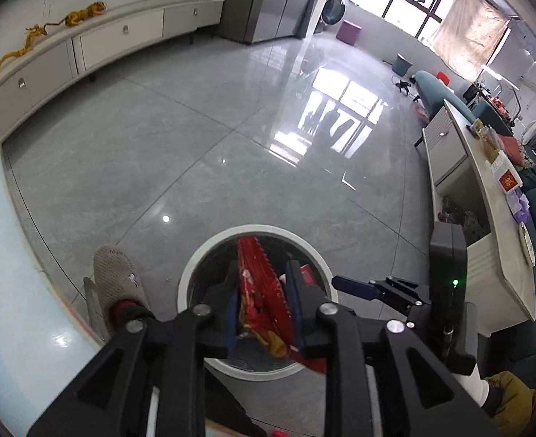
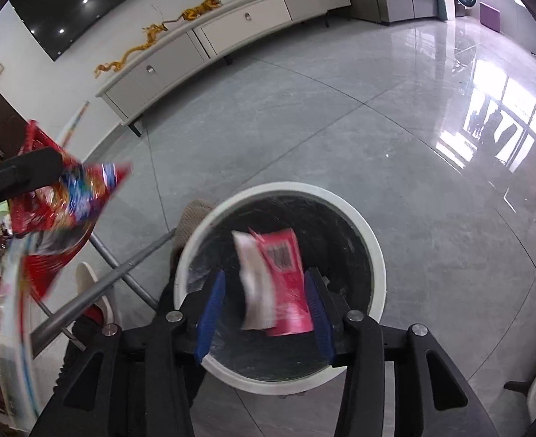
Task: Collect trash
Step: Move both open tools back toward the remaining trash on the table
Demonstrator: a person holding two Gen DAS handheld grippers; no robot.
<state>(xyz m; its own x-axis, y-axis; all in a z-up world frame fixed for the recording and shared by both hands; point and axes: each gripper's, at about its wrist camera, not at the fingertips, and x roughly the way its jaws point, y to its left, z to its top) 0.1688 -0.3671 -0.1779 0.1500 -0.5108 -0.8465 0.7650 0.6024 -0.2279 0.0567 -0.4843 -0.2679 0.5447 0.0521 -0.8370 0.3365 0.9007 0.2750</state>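
1. Your left tool (image 1: 262,267) stands at a narrow gap with the red snack wrapper (image 1: 260,291) pinched between its blue pads (image 1: 231,313). The wrapper fills the gap from one pad to the other, so I judge that it is gripped and not yet let go
2. That wrapper hangs directly ahead of the left tool and over the mouth of the white-rimmed bin (image 1: 195,273), which is the reason for carrying it there: once released, it should fall inside the black liner rather than onto the floor (image 1: 195,145)
3. Your right tool (image 2: 264,273) stands wider. A pink packet with a barcode (image 2: 286,280) and a blurred white scrap (image 2: 253,284) sit between its pads, but a clear gap shows beside the left pad, so nothing is clamped. The blur suggests they are dropping
4. Both tools point steeply down at the bin (image 2: 375,255), just ahead of and below their fingertips, so each drop is short
5. A grey shoe (image 1: 117,273) stands just left of the bin; keep the wrapper's long tail inside the rim
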